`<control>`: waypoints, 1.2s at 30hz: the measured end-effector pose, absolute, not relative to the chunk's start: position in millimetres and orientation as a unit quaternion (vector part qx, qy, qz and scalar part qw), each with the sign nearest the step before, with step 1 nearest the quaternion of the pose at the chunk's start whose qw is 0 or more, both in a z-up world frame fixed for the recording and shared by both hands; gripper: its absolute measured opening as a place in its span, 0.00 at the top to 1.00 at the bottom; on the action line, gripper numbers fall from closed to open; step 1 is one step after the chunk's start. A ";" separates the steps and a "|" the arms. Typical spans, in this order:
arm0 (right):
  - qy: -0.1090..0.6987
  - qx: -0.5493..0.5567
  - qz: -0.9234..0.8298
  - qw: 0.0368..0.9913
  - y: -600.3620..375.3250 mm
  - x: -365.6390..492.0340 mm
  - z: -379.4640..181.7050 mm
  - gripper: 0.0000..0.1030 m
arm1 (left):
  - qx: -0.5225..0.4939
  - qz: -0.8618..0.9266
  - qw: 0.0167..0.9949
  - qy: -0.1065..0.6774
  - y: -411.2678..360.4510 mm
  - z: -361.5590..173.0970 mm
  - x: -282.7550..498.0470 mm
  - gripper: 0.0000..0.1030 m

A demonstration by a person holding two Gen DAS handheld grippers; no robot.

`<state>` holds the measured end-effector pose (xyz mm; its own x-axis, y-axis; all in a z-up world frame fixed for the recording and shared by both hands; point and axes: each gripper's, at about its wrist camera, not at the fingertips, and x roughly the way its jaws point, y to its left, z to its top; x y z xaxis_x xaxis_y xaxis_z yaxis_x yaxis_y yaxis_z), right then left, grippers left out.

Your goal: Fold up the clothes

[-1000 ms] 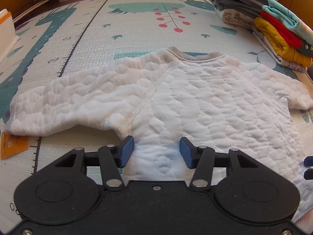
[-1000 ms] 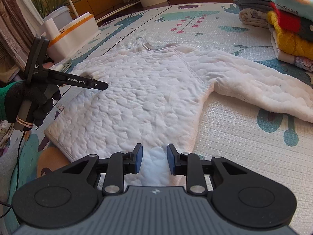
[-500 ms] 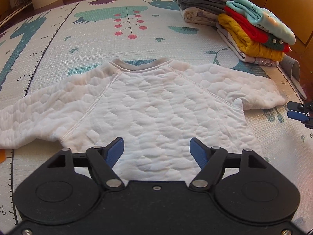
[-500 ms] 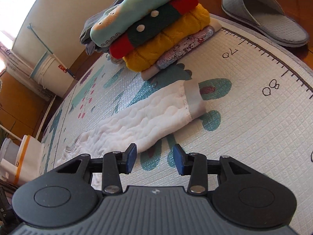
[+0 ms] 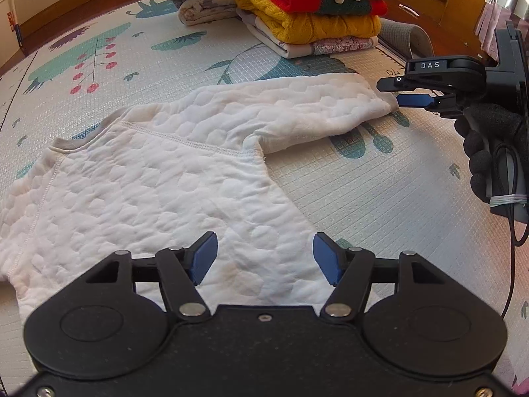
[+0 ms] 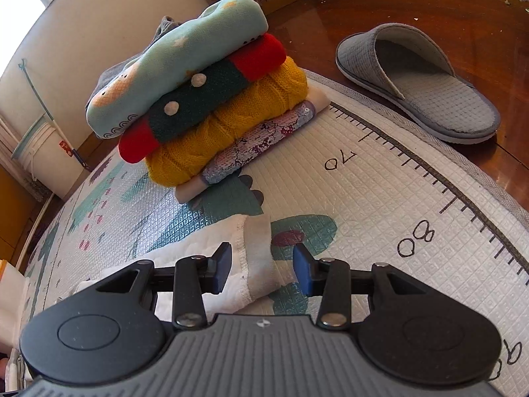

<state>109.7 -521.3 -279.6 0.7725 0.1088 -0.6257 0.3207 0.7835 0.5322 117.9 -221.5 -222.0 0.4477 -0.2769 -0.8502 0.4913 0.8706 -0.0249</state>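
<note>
1. A white quilted long-sleeved top (image 5: 158, 185) lies flat on the patterned foam play mat (image 5: 380, 185), filling the centre and left of the left wrist frame.
2. The left gripper (image 5: 264, 258) hangs released over the top's hem at lower centre, its blue pads spread wide apart.
3. The right gripper (image 6: 261, 273) is released too, its jaws on either side of the sleeve's grey cuff (image 6: 261, 254) at lower centre of the right wrist frame.
4. A stack of folded clothes (image 6: 198, 92) sits on the mat at upper left.
5. A grey slipper (image 6: 420, 82) rests on the wooden floor at upper right.
</note>
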 end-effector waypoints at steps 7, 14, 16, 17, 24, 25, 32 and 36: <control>0.335 0.317 -0.041 0.886 -520.0 104.7 -281.3 0.60 | 0.154 -0.200 0.810 0.529 -236.0 -240.5 125.1 0.15; 0.340 0.299 -0.034 0.891 -517.0 107.7 -280.5 0.59 | 0.137 -0.184 0.800 0.554 -230.1 -255.9 133.1 0.00; 0.342 0.293 -0.033 0.892 -515.7 108.3 -279.6 0.59 | 0.137 -0.186 0.799 0.555 -229.5 -255.8 134.2 0.00; 0.343 0.291 -0.032 0.893 -515.2 108.7 -279.1 0.59 | 0.137 -0.186 0.798 0.556 -229.3 -256.0 134.8 0.00; 0.347 0.285 -0.022 0.893 -511.1 110.9 -279.6 0.71 | 0.129 -0.188 0.814 0.534 -227.7 -253.8 125.3 0.00; 0.346 0.283 -0.022 0.894 -510.8 111.0 -280.5 0.85 | 0.128 -0.189 0.816 0.531 -227.3 -253.5 123.9 0.00; 0.288 0.300 -0.018 0.909 -516.1 99.3 -267.0 0.94 | 0.066 -0.188 0.820 0.536 -213.7 -238.5 131.2 0.00; 0.250 0.290 0.004 0.924 -509.9 92.4 -246.8 0.95 | -0.013 -0.186 0.820 0.541 -195.0 -221.5 144.5 0.00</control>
<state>92.4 -509.9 -246.8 0.8747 0.1521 -0.4601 0.1381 0.8318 0.5376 144.5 -195.0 -221.5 0.3463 -0.3185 -0.8824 0.2912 0.9306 -0.2216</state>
